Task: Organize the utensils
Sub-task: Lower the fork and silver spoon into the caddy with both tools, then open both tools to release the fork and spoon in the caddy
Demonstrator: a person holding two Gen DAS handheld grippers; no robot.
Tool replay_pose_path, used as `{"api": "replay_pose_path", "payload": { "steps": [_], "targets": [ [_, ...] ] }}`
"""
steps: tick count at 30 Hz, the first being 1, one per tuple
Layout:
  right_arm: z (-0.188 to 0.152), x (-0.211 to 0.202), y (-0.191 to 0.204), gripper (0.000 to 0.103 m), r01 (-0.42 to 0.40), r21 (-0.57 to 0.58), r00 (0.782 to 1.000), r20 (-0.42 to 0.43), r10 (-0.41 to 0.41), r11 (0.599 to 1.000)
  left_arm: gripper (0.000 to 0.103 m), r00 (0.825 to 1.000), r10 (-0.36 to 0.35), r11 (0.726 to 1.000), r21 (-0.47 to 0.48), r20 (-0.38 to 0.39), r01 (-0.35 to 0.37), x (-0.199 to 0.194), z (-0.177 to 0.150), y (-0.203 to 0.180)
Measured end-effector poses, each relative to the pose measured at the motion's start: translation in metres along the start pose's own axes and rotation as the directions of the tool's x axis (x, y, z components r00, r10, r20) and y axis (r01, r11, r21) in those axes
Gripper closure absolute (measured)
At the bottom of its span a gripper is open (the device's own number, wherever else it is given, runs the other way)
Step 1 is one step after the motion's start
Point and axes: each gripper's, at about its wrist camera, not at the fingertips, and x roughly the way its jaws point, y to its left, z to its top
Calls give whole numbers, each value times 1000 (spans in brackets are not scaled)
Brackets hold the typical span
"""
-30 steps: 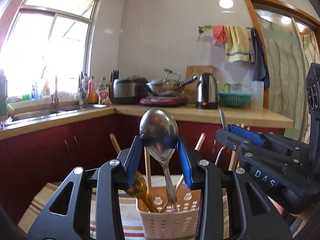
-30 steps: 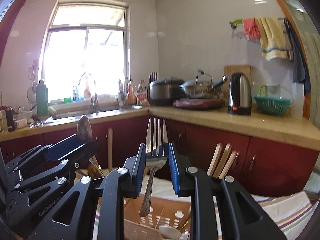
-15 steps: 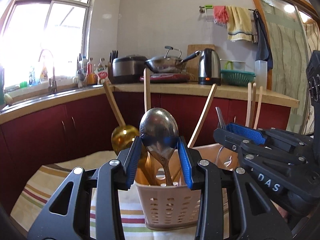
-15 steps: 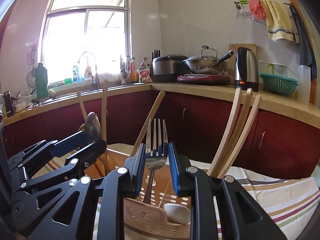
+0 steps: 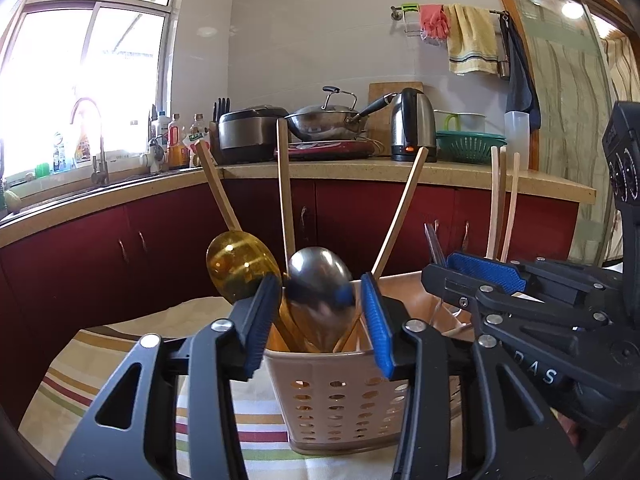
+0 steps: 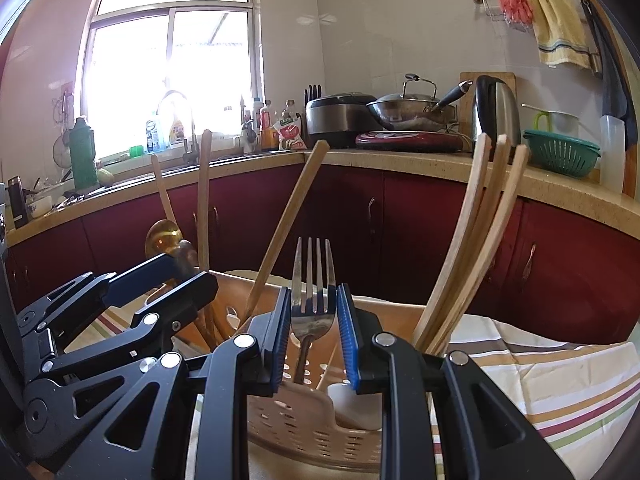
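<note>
Utensils are going into a perforated plastic caddy (image 5: 340, 404) standing on a striped cloth (image 5: 120, 364) over the desk.

Left tool (image 5: 320, 322): its jaws have just been opening, and the blue pads are now standing clear of the steel spoon (image 5: 318, 276), with a gap on each side. The spoon is sitting bowl-up in the caddy's left compartment, blurred low down, so it looks to be dropping or settling. An amber spoon (image 5: 240, 270) with a wooden handle is leaning just beside it in the same compartment, among other wooden handles.

Right tool (image 6: 314, 334): pads are pinching a steel fork (image 6: 313, 280) at the neck, tines up, with its handle reaching down inside the caddy (image 6: 296, 420). Whether the handle's end is touching bottom cannot be told. A white spoon (image 6: 352, 404) is lying low in that section; three chopsticks (image 6: 472, 240) are leaning at the caddy's right end.

Progress, as a judgement: spoon nearly delivered, fork lowered but not yet let go. Remaining: releasing the fork and drawing both tools away. No loose utensils are showing on the cloth, so the task appears to be nearing its end.
</note>
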Motion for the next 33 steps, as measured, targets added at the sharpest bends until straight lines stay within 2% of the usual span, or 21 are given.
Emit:
{"api": "replay_pose_path", "payload": {
  "steps": [7, 12, 16, 19, 25, 28, 33],
  "targets": [
    [8, -8, -11, 63, 4, 31, 1000, 28, -5, 1000, 35, 1000, -8, 999, -34, 22, 9, -5, 9, 8],
    [12, -22, -5, 54, 18, 13, 998, 59, -19, 1000, 27, 999, -3, 999, -50, 33, 4, -16, 14, 13],
    [14, -38, -2, 46, 54, 22, 996, 68, -55, 998, 23, 999, 11, 998, -56, 34, -9, -31, 19, 14],
    [11, -53, 1, 37, 95, 28, 993, 68, -97, 995, 20, 999, 30, 998, -62, 23, -28, -46, 19, 12],
    [-4, -84, 8, 34, 150, 38, 988, 18, -151, 988, 17, 998, 59, 994, -86, -37, -62, -81, 10, 9],
    [-12, -98, 11, 32, 176, 46, 984, -3, -176, 983, 13, 996, 74, 991, -104, -47, -79, -100, 6, 10],
    [-20, -129, 16, 28, 199, 59, 980, -17, -199, 978, 13, 993, 90, 988, -116, -73, -98, -137, -1, 12]
  ]
}}
